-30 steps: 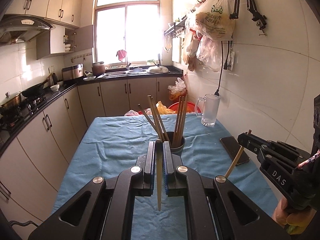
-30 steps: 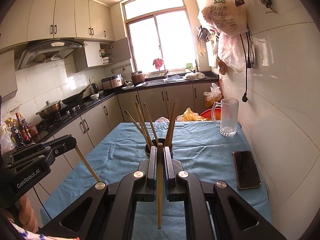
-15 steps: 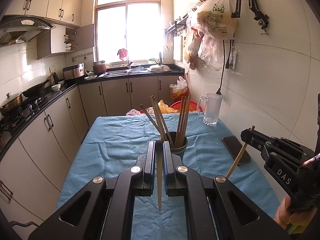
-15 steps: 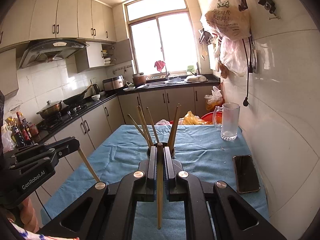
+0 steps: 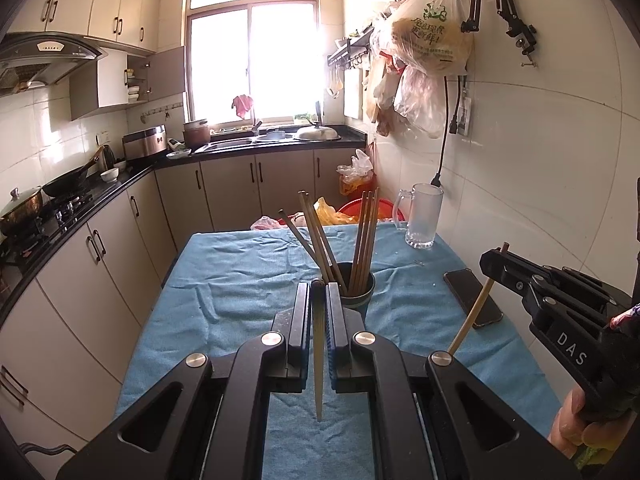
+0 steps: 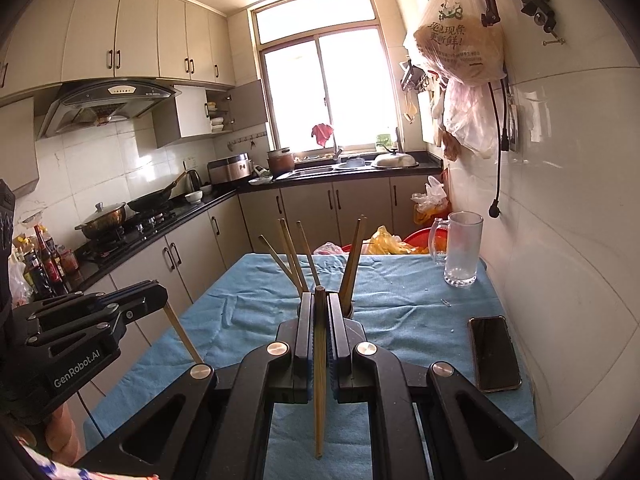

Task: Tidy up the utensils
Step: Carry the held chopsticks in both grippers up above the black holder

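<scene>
The left hand-held gripper (image 5: 319, 296) is closed narrow on a single pale chopstick (image 5: 318, 364), which runs back between its jaws with the thin end pointing toward the camera. The right hand-held gripper (image 6: 319, 300) is likewise clamped on a darker wooden chopstick (image 6: 319, 380), held the same way along its jaws. Each one shows in the other's view: the right hand-held gripper appears at the right edge of the left wrist view with its chopstick slanting down from the tip, and a hand (image 5: 576, 428) grips its handle.

The landmark is the dark utensil cup (image 5: 357, 290), standing near the middle of the table (image 5: 240, 280), which is covered by a blue cloth. Several chopsticks (image 5: 366, 240) already stand in the cup, fanned out to both sides. Both held chopsticks are above the cloth on the near side of the cup, not in it; the left one sits just in front of it.

Beyond the cup to its right, against the tiled wall, stands a clear glass mug (image 5: 424, 220). A black phone (image 5: 472, 298) lies flat on the cloth to the right of the cup.
</scene>
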A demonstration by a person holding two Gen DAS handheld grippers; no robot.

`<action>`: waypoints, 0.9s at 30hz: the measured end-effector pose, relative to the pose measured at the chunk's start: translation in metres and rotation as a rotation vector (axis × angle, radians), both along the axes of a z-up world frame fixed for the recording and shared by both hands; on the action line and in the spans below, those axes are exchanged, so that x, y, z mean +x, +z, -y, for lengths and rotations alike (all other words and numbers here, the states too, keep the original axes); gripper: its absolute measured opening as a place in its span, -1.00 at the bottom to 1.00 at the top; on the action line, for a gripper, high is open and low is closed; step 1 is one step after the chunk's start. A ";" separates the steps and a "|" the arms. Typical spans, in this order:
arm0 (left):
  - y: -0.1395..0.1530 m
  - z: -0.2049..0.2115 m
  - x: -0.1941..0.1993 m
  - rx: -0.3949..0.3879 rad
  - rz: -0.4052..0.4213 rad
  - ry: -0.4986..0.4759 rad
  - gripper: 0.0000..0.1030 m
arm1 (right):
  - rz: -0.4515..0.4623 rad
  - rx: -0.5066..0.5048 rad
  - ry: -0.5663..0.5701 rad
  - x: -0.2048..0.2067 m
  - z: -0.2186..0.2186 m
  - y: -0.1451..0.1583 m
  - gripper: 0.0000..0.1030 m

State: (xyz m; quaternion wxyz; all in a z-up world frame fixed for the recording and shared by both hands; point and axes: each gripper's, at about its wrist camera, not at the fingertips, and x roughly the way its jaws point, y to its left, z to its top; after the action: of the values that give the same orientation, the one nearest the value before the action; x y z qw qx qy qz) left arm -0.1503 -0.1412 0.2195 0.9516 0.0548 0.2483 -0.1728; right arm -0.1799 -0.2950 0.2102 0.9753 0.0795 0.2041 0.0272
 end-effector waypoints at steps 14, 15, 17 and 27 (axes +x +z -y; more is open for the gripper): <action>0.000 -0.002 0.003 0.006 0.001 -0.007 -0.87 | -0.007 0.020 -0.011 0.012 0.004 0.000 -0.89; 0.001 -0.002 0.004 0.006 0.000 -0.007 -0.87 | -0.006 0.019 -0.011 0.011 0.004 0.000 -0.89; 0.001 -0.001 0.004 0.006 0.001 -0.007 -0.87 | -0.007 0.020 -0.010 0.012 0.004 0.000 -0.89; 0.004 -0.005 0.013 -0.001 -0.007 -0.031 -0.87 | -0.010 0.026 -0.006 0.024 0.004 -0.001 -0.89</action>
State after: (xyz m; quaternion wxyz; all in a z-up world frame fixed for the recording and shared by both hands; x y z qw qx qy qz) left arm -0.1375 -0.1366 0.2232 0.9480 0.0577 0.2505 -0.1878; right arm -0.1562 -0.2994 0.2090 0.9733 0.0931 0.2083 0.0264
